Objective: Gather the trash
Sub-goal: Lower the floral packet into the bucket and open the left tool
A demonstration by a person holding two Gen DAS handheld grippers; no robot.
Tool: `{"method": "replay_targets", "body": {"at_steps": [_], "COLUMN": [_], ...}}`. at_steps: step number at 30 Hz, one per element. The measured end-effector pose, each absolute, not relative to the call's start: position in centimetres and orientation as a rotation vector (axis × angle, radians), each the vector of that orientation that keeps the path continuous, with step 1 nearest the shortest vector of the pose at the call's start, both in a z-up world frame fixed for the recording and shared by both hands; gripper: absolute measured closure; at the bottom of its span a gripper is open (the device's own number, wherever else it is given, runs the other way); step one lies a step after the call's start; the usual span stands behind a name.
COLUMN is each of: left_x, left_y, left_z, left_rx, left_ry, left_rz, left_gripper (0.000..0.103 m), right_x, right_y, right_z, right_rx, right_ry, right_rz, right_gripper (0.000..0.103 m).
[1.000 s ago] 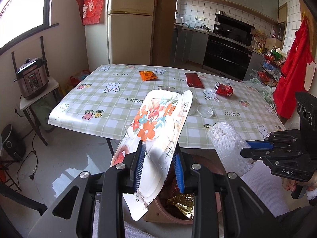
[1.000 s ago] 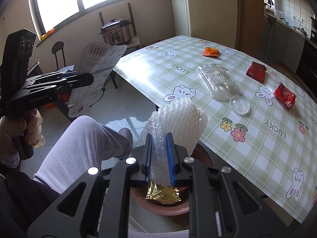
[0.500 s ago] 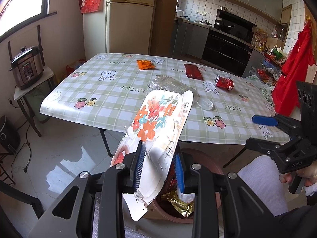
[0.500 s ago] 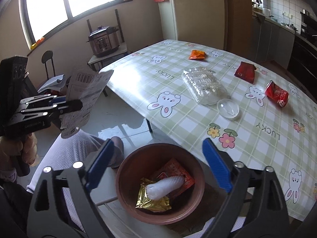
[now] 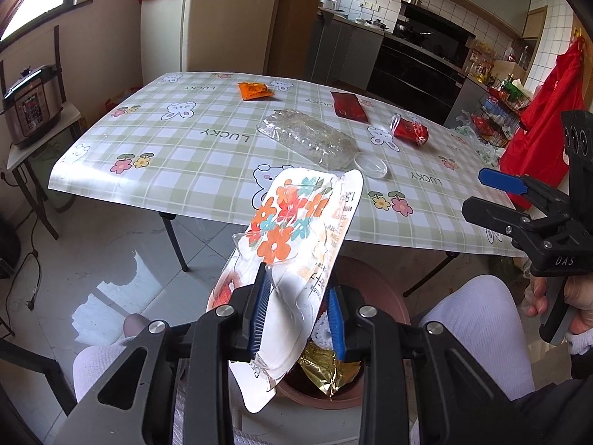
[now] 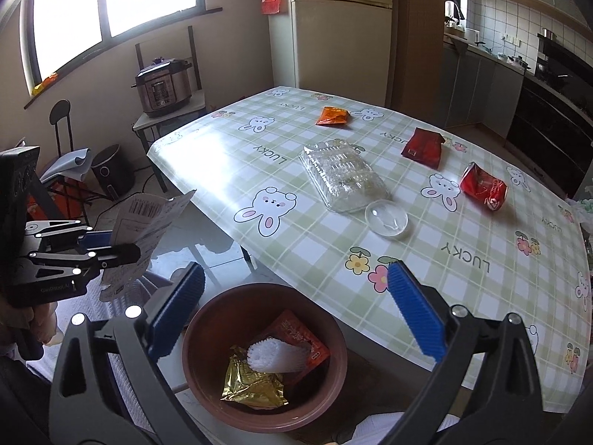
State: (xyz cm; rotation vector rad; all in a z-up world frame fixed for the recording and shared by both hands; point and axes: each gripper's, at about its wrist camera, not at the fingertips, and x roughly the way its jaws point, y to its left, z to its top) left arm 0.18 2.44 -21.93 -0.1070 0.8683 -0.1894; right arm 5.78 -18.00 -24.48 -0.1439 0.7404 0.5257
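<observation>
The left gripper was clamped on a white flowered plastic package; the right gripper was opening, empty, above the round brown bin.

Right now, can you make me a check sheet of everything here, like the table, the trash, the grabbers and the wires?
Surface: table with checked bunny oilcloth.
Job's things: brown bin holds white foam net, gold wrapper, red packet. On the table: orange packet, dark red packet, crushed red can, clear plastic tray, clear round lid.
Clutter: nothing seen.
Grippers: left gripper grips flowered package; right gripper opening, empty, over bin.
Cables: cord on floor.
Surroundings: pressure cooker, fridge.
</observation>
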Motion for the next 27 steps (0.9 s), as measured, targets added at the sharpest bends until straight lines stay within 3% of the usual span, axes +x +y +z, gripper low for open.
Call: {"method": "replay_targets", "body": {"at_steps": [13, 15, 16, 17, 21, 27], "left_x": [0.3, 0.3, 0.2, 0.1, 0.1, 0.5], "left_y": [0.3, -0.1, -0.2, -0.3, -0.4, 0.8], "left_z": [-23.5, -23.7, -23.6, -23.5, -23.1, -23.4], "left_rx": [-0.104, -0.118, -0.121, -0.119, -0.091, -0.091], "left_ry": [0.915, 0.922, 0.913, 0.896, 0.873, 0.888], "left_rz": [-0.277, -0.31, -0.316, -0.313, -0.279, -0.204], "left_gripper": [0.074, 0.056, 0.034, 0.022, 0.006, 0.006], "right_x": [5.7, 5.8, 5.9, 6.0, 6.2, 6.0], "right_y": [-18.1, -18.4, -18.7, -18.8, -19.3, -19.1], "right_z": [-24.8, -24.8, -24.8, -24.8, -25.1, -25.4], "right_rx": [-0.127, -0.124, -0.119, -0.111, -0.088, -0.099], "right_ry": [0.746, 0.743, 0.743, 0.745, 0.759, 0.764], "right_rz": [0.529, 0.518, 0.512, 0.508, 0.499, 0.507], "right_gripper": [0.006, 0.006, 0.006, 0.006, 0.006, 0.006]}}
